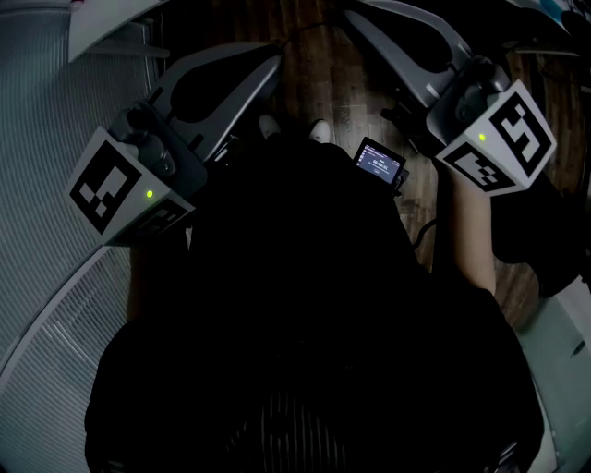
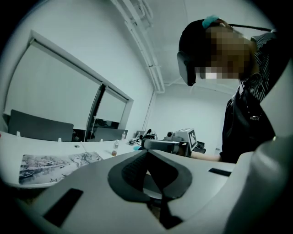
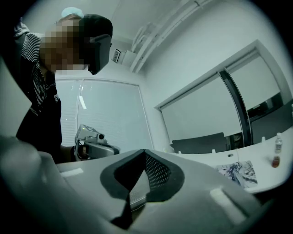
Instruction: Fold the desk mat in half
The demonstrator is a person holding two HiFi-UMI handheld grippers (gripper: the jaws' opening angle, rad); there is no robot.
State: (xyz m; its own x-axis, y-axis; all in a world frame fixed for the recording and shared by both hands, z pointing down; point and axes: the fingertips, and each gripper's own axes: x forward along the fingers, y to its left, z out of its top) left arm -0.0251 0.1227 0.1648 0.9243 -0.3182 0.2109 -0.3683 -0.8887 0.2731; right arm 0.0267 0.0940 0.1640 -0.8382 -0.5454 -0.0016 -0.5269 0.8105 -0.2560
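The desk mat (image 2: 55, 165), printed with a grey ink landscape, lies flat on a white desk (image 2: 13, 139); in the right gripper view the mat (image 3: 238, 173) lies far to the right. Both grippers are held up in the air, away from the mat. My left gripper (image 2: 147, 151) is shut with nothing in it, and so is my right gripper (image 3: 144, 151). In the head view the left gripper (image 1: 263, 65) and the right gripper (image 1: 355, 18) point forward over a dark-clothed body. The mat is hidden there.
A small device with a lit screen (image 1: 379, 163) shows at waist height above a wooden floor (image 1: 323, 65). A small bottle (image 2: 115, 148) stands on the desk; bottles (image 3: 276, 155) stand near the mat. Dark chair backs (image 2: 41, 128) line the desk's far side.
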